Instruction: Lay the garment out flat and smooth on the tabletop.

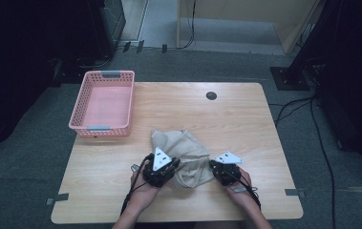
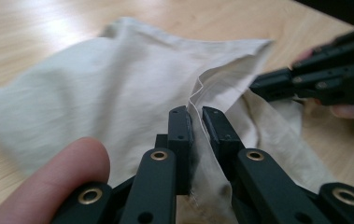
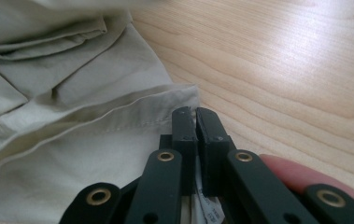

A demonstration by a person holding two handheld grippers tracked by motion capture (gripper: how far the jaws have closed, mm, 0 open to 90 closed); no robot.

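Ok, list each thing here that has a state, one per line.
Cloth: crumpled on the table, pinched at both near sides.
Left gripper: shut on a cloth edge.
Right gripper: shut on the cloth; a white tag shows between its jaws.
Basket: upright, empty, at the table's far left corner.

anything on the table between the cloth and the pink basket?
Nothing visible. The beige cloth, held by the left gripper and right gripper, has bare tabletop between it and the pink basket at the far left.
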